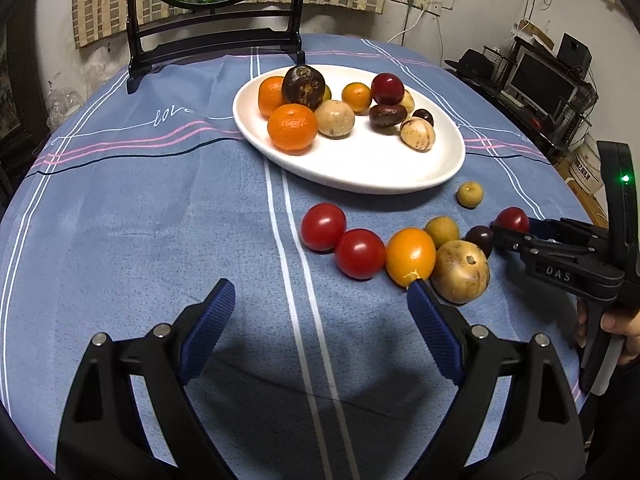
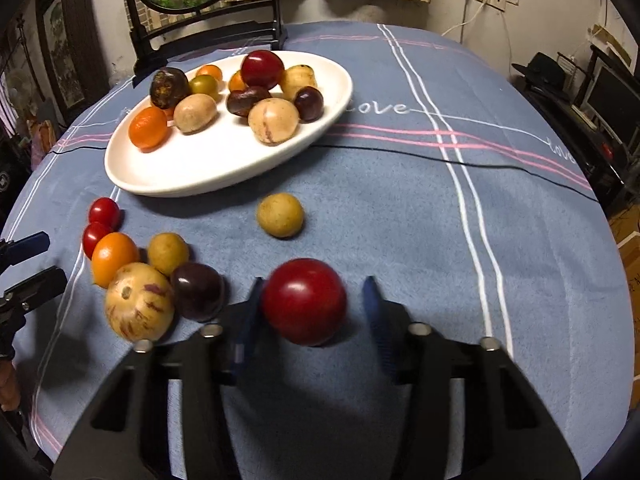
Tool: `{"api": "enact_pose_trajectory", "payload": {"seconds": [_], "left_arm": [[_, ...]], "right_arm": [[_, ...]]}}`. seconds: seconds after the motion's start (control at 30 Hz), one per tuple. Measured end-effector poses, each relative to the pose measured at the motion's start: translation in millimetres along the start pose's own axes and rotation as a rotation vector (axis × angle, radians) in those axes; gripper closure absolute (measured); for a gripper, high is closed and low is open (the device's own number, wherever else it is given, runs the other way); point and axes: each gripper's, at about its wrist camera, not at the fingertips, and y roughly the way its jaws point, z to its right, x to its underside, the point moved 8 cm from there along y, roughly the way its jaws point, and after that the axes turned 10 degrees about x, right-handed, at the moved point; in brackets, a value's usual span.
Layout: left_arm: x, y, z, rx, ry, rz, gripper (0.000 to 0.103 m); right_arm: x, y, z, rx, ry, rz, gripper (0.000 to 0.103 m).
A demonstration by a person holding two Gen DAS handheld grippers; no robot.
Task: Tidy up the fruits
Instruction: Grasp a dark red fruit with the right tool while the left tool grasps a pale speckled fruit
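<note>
Your right hand-held gripper (image 2: 310, 312) is spread wide around the dark red plum (image 2: 304, 301) on the worktop (image 2: 400, 208); left pad touching it, right pad clear. Your left hand-held gripper (image 1: 320, 308) is fully spread, empty, beside the orange tomato (image 1: 410, 256).

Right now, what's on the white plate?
The white plate holds mixed fruit: orange mandarins, a dark passion fruit, a red plum, tan and dark round fruits. Its near half is bare. Some pieces behind are partly hidden, so no exact count.
</note>
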Motion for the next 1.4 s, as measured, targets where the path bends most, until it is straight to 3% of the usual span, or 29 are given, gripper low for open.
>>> {"api": "enact_pose_trajectory", "payload": {"seconds": [0.33, 0.7, 0.83, 1.1, 1.17, 1.3, 1.4], "left_arm": [[-2.5, 6.2, -4.2, 0.005, -0.018, -0.025, 0.013], [10.9, 13.1, 63.7, 0.099, 0.082, -0.077, 0.013], [17.2, 23.1, 76.4, 0.114, 0.067, -0.109, 0.013], [20.1, 42.4, 93.1, 0.122, 0.019, -0.181, 0.031], [16.2, 47.3, 96.9, 0.118, 0.018, -0.177, 0.035], [8.3, 55.5, 96.2, 0.094, 0.006, -0.174, 0.055], [2.9, 59.5, 92.9, 0.09, -0.017, -0.173, 0.058]], "right_arm": [[9.0, -8.8, 9.8, -0.012, 0.028, 0.017, 0.064], [18.0, -24.8, 20.8, -0.035, 0.048, 0.04, 0.064], [20.8, -29.2, 25.7, -0.045, 0.053, 0.048, 0.064], [27.5, -33.0, 32.7, -0.071, 0.067, 0.056, 0.064], [29.0, -33.2, 33.6, -0.079, 0.071, 0.056, 0.064], [31.3, -34.0, 34.6, -0.094, 0.076, 0.057, 0.064], [32.8, -34.5, 36.7, -0.098, 0.081, 0.059, 0.064]]}}
